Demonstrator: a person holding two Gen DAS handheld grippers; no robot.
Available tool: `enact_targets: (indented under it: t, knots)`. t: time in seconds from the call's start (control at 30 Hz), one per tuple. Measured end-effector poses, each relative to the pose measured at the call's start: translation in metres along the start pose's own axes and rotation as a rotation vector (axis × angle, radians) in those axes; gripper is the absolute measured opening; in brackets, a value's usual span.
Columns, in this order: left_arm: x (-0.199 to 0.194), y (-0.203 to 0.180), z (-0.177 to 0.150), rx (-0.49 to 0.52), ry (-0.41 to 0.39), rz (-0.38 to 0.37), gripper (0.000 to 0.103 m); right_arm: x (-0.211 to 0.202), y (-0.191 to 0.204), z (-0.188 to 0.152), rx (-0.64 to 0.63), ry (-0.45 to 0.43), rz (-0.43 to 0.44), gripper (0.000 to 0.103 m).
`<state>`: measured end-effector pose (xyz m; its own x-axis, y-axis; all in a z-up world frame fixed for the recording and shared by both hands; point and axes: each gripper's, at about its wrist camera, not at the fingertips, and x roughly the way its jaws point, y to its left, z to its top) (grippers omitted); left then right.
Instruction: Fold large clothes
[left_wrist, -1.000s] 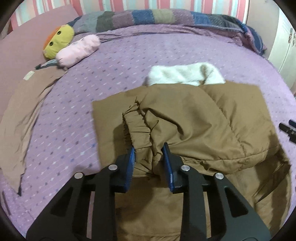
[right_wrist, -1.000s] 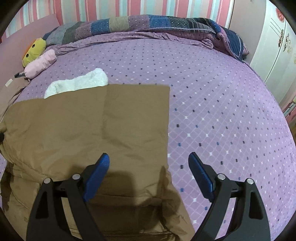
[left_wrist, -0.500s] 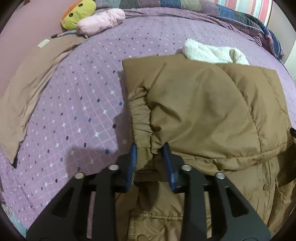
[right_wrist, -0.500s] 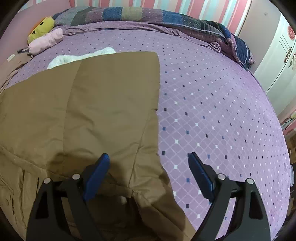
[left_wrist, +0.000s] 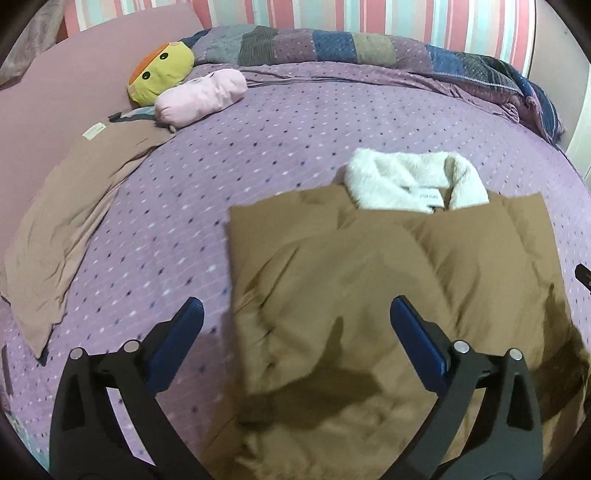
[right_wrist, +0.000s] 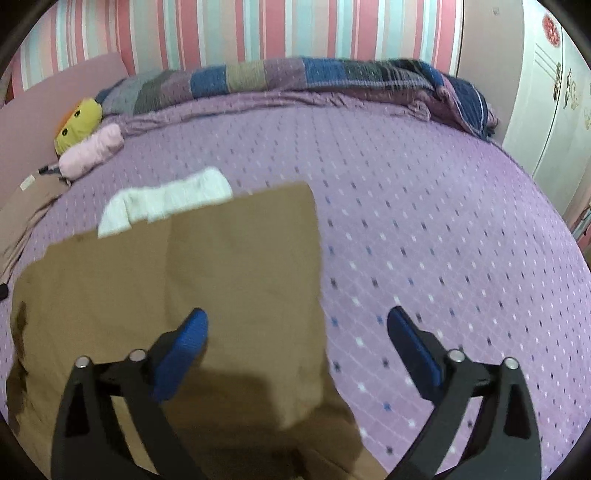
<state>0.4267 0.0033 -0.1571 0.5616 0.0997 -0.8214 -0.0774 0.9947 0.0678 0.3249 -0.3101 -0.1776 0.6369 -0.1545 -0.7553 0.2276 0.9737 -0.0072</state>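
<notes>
A brown padded coat (left_wrist: 388, 288) with a white fleece collar (left_wrist: 413, 181) lies on the purple bed, its sleeves folded in over the body. My left gripper (left_wrist: 295, 332) is open and empty, hovering over the coat's left edge. In the right wrist view the coat (right_wrist: 207, 280) fills the left half, with the collar (right_wrist: 166, 199) at its far end. My right gripper (right_wrist: 297, 339) is open and empty above the coat's right edge.
A tan cloth (left_wrist: 70, 221) lies at the bed's left side. A yellow plush toy (left_wrist: 160, 72) and a pink roll (left_wrist: 199, 96) sit at the far left. A patchwork quilt (right_wrist: 295, 79) is bunched along the striped wall. A white cabinet (right_wrist: 546, 96) stands right.
My left gripper has let go of the coat's sleeve cuff and opened wide, then pulled back. The sleeve now lies flat on the coat. My right gripper stayed open and drew back.
</notes>
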Motion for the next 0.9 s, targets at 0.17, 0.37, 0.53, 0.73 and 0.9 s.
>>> enact_targets:
  t: [0.17, 0.37, 0.53, 0.73, 0.9]
  knots:
    - [0.039, -0.023, 0.009, 0.032, 0.037, 0.019, 0.100, 0.025, 0.034, 0.023, -0.035, -0.022, 0.048, 0.098]
    - [0.076, -0.007, -0.012, 0.011, 0.080, 0.024, 0.100, 0.075, 0.056, 0.011, -0.099, 0.065, 0.064, 0.098]
    - [0.092, -0.007, -0.017, 0.032, 0.067, 0.009, 0.100, 0.088, 0.047, -0.003, -0.064, 0.045, 0.100, 0.101]
    - [0.108, -0.006, -0.022, 0.041, 0.052, -0.025, 0.100, 0.102, 0.047, -0.011, -0.056, 0.019, 0.109, 0.102]
    - [0.116, -0.007, -0.026, 0.045, 0.037, -0.038, 0.100, 0.110, 0.043, -0.012, -0.040, 0.008, 0.124, 0.102]
